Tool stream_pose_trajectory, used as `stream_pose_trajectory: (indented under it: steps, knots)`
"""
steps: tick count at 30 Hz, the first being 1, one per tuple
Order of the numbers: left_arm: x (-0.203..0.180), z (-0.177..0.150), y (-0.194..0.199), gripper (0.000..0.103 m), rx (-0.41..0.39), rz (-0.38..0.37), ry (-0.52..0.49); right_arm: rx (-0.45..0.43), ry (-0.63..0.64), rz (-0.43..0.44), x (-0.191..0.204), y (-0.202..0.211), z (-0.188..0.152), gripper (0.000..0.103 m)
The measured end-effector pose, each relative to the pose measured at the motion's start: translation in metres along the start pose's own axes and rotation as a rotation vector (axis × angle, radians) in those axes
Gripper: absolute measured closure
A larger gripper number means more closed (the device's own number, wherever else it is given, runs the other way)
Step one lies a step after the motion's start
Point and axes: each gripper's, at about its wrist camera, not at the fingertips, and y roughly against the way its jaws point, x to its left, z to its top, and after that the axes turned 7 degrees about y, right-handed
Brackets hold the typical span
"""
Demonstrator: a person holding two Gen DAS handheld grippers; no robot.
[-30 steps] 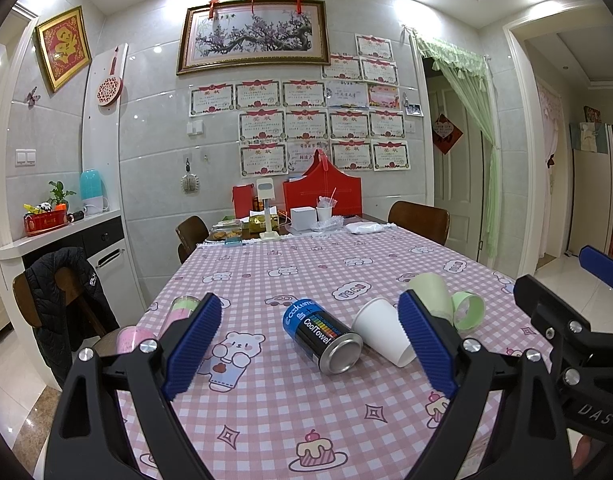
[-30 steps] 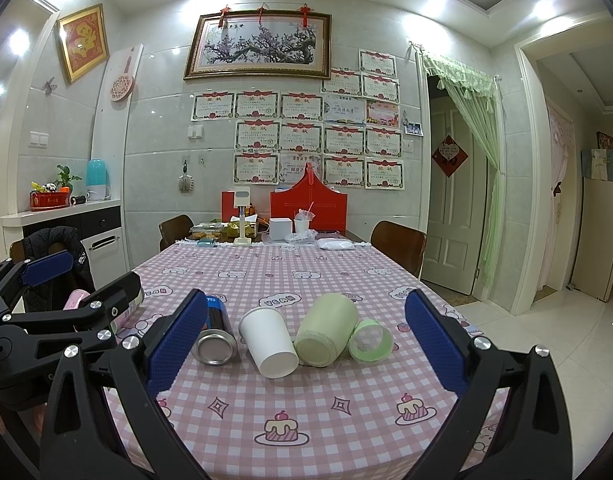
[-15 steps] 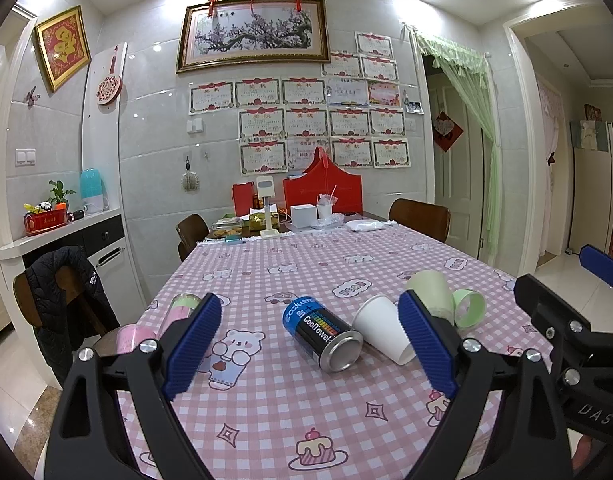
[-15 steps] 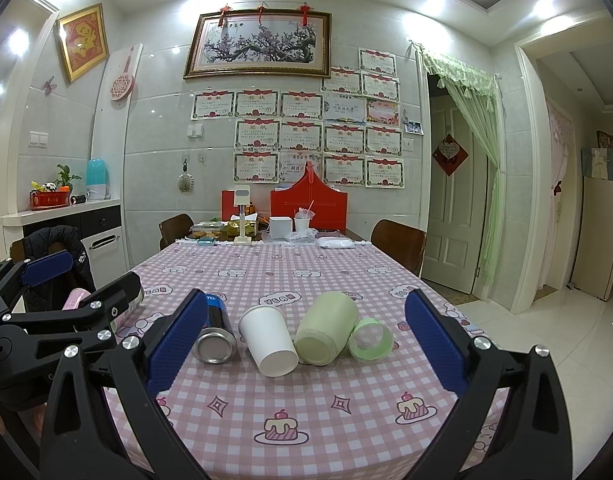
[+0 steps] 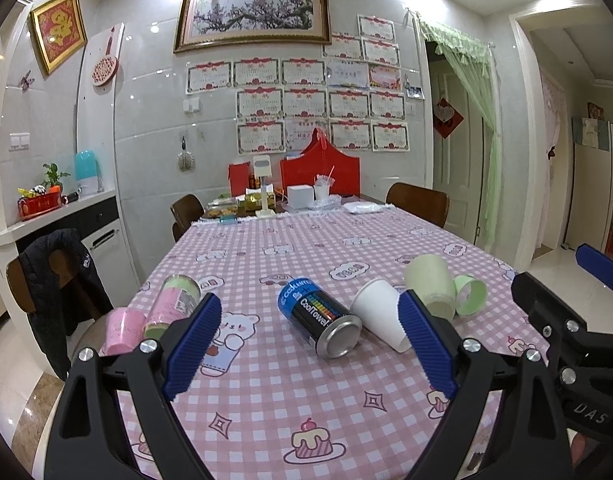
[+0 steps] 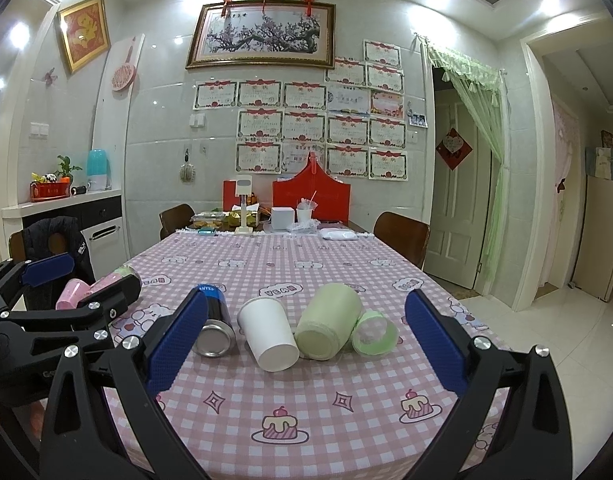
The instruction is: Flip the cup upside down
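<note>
While both tools hover over the pink checked counter [image 6: 306, 408], this is what shows:

Writing: the blue-and-black can [image 5: 320, 320] lying on its side reads "CoolTowel" along its body; the black body of the right tool at the left camera's edge carries the letters "DAS".

Cup: the white paper cup [image 6: 268, 334] lies on its side on the counter, mouth toward the cameras, between the can [image 6: 214, 326] and a pale green cup [image 6: 328, 322], which also lies down and touches it.

Other cups: a small green cup [image 6: 374, 334] lies just beside the pale green one; a pink cup [image 5: 120, 330] and a pink-and-green tumbler [image 5: 172, 304] lie at the counter's left edge.

Left gripper [image 5: 306, 348]: fingers spread wide, gripping nothing; the can lies in the gap and the white cup [image 5: 380, 318] just inside the right finger [image 5: 424, 344].

Right gripper [image 6: 306, 344]: fingers spread wide, gripping nothing; the white cup lies beyond the tips, left of the middle of the gap, apart from both.
</note>
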Motion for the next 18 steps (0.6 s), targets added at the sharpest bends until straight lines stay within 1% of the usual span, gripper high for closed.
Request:
stream_pose_trajectory:
  steps: [4, 7, 10, 13, 18]
  knots:
    - [-0.001, -0.004, -0.015, 0.014, 0.052, -0.017, 0.006, 0.028, -0.005, -0.002, -0.002, -0.011, -0.003, 0.008]
    - [-0.001, -0.010, -0.035, 0.014, 0.132, -0.036, 0.028, 0.060, -0.003, -0.003, -0.002, -0.021, -0.009, 0.008]
    - [-0.005, -0.017, -0.054, 0.014, 0.192, -0.054, 0.051, 0.090, -0.011, -0.004, -0.006, -0.032, -0.016, 0.008]
    - [-0.010, -0.023, -0.073, 0.014, 0.230, -0.066, 0.055, 0.111, -0.023, -0.006, -0.011, -0.041, -0.021, 0.008]
    - [-0.015, -0.025, -0.105, 0.014, 0.283, -0.053, 0.075, 0.146, -0.039, -0.018, -0.020, -0.062, -0.026, 0.008]
